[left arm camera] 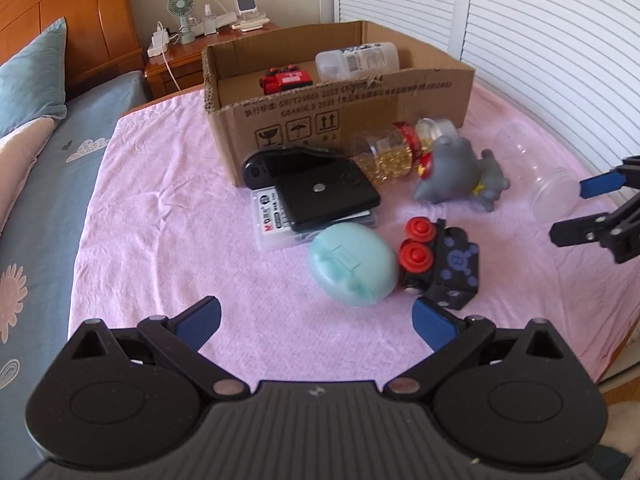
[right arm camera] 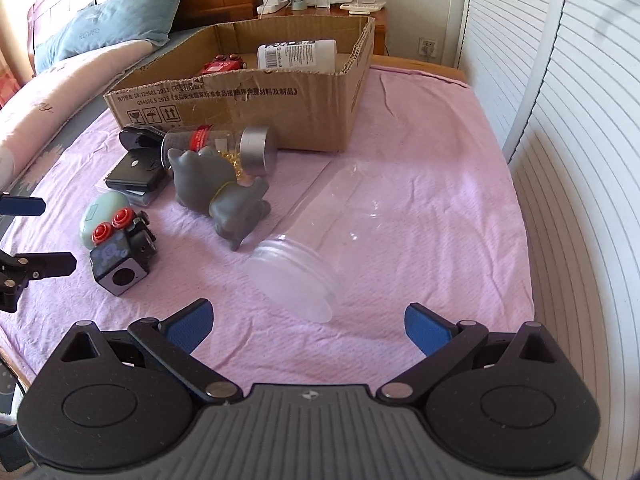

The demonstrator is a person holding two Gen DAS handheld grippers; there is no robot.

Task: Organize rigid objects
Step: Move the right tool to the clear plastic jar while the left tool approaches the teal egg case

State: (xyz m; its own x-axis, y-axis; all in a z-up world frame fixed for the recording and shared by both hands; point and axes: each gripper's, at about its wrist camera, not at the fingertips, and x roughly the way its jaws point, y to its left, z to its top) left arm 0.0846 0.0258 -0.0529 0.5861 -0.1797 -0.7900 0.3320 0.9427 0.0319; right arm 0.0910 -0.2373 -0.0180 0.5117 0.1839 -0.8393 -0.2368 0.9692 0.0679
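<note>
A cardboard box (left arm camera: 436,92) (right arm camera: 320,120) stands on a pink cloth, holding a red toy car (left arm camera: 286,79) (right arm camera: 222,66) and a white bottle (left arm camera: 356,60) (right arm camera: 296,54). Loose in front of it lie a mint egg-shaped case (left arm camera: 352,266) (right arm camera: 105,210), a black toy with red knobs (left arm camera: 440,264) (right arm camera: 122,252), a grey animal figure (left arm camera: 456,172) (right arm camera: 224,184), a jar of yellow beads (left arm camera: 388,150) (right arm camera: 224,146), a black wallet (left arm camera: 328,196) (right arm camera: 134,172) and a clear plastic jar (left arm camera: 536,168) (right arm camera: 320,240). My left gripper (left arm camera: 316,320) is open just short of the mint case. My right gripper (right arm camera: 308,324) is open before the clear jar's mouth.
A black controller (left arm camera: 264,166) and a clear card box (left arm camera: 272,224) lie by the wallet. A bed with pillows (left arm camera: 32,76) lies left, a nightstand (left arm camera: 192,56) with a fan behind the box, louvred doors (right arm camera: 560,120) on the right.
</note>
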